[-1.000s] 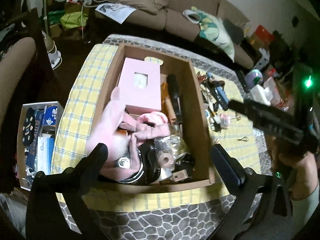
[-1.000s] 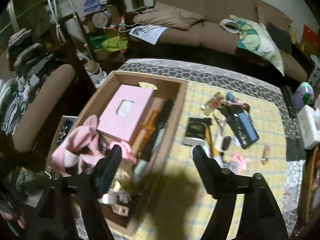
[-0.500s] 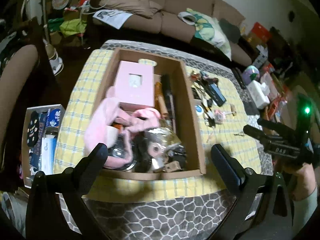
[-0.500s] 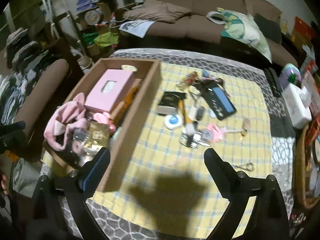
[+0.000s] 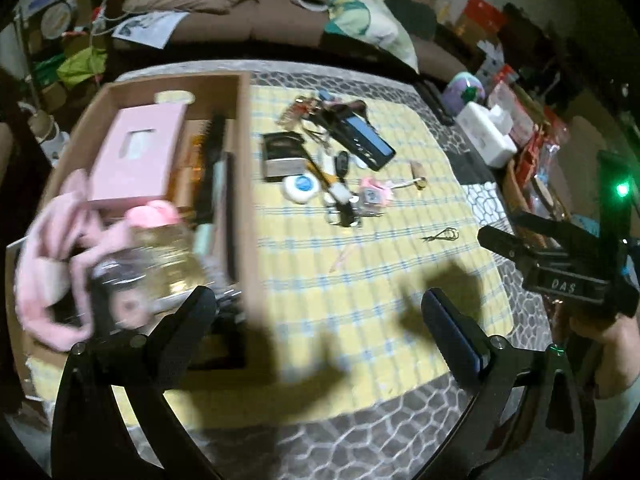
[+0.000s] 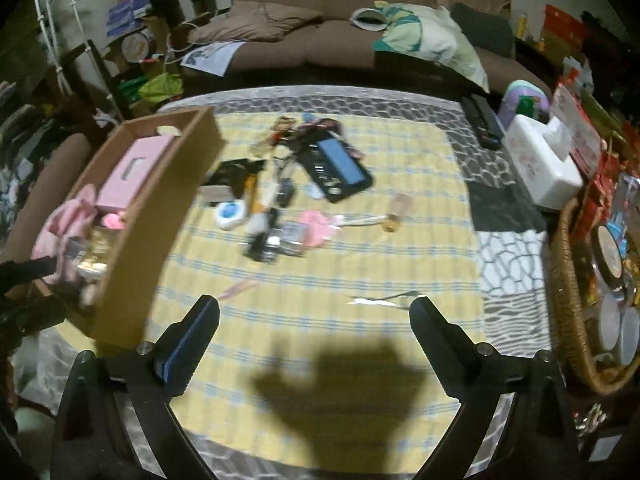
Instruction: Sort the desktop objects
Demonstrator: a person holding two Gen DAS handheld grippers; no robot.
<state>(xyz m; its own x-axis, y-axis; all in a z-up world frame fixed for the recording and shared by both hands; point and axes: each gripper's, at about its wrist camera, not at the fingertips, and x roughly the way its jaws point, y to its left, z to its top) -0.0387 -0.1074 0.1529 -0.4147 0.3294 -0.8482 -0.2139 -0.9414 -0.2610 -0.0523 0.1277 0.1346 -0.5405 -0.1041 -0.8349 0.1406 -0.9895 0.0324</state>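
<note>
Your left claw and right claw both gape empty; the cardboard box, left of frame, brims with pink clutter.

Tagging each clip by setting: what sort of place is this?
Most likely a home living room: a brown sofa with a pillow behind a low table, and household clutter stacked around.

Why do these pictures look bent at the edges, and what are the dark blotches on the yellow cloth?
Both views are fisheye, so the sofa and table rim curve. Left wrist view: the box contents are smeared by motion blur. Right wrist view: the blotch on the cloth is a shadow near the open right gripper, lit from above.
</note>
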